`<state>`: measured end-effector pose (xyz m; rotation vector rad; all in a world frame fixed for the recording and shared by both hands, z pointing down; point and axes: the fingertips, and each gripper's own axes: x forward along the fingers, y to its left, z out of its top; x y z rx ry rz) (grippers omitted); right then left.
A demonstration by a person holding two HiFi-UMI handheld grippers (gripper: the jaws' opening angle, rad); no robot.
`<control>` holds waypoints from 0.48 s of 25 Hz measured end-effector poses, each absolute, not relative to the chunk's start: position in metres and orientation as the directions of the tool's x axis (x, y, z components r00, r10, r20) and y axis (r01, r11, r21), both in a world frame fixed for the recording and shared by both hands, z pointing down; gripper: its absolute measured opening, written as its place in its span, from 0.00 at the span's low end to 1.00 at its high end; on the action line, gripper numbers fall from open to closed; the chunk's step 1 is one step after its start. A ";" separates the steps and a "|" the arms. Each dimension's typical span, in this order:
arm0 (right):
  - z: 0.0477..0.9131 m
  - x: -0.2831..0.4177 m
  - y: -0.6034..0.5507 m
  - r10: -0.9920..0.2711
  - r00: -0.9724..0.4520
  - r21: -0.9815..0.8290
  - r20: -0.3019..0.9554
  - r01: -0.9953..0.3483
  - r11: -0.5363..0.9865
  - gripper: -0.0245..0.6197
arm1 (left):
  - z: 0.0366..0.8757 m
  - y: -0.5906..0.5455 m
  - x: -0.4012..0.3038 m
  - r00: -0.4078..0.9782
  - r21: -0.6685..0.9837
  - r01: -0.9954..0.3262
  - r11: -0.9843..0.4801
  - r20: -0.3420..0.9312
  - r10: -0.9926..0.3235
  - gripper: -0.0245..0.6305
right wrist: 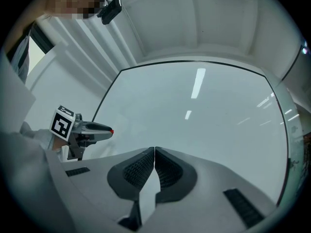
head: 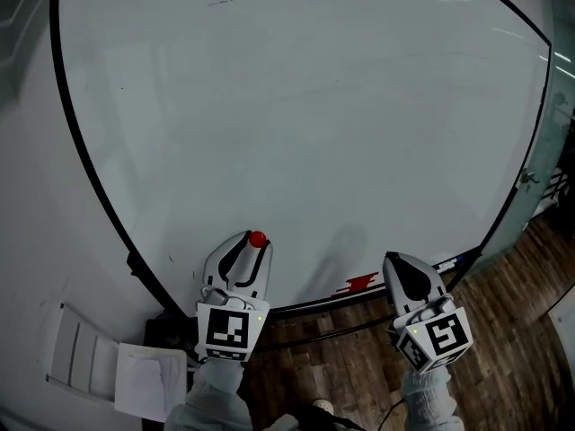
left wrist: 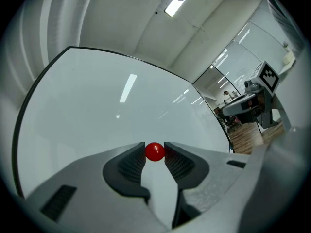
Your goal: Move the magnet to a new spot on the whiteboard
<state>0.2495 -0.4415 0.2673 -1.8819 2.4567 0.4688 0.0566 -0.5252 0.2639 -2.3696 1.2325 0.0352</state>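
Note:
A small round red magnet (head: 258,239) is pinched between the tips of my left gripper (head: 254,240), low on the whiteboard (head: 305,106). In the left gripper view the magnet (left wrist: 155,151) sits between both ribbed pads, which touch it on either side, with the whiteboard (left wrist: 97,110) right behind it. My right gripper (head: 393,260) hangs near the board's lower right edge with its jaws together and nothing in them. From the right gripper view my right gripper (right wrist: 154,150) is shut, and the left gripper (right wrist: 92,129) shows at the left with the red magnet (right wrist: 112,130) at its tip.
A red smear (head: 359,284) marks the board's bottom edge between the grippers. A marker (head: 449,263) lies on the ledge at the lower right. Wooden floor (head: 503,348) lies below, and a white unit with papers (head: 117,366) stands at the lower left.

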 end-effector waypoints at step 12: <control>0.273 0.302 -0.451 -0.962 -0.206 0.221 -0.180 -0.961 0.164 0.08 | 0.254 -0.540 0.144 0.676 -0.460 -0.707 -0.537 -0.219 -0.703 0.23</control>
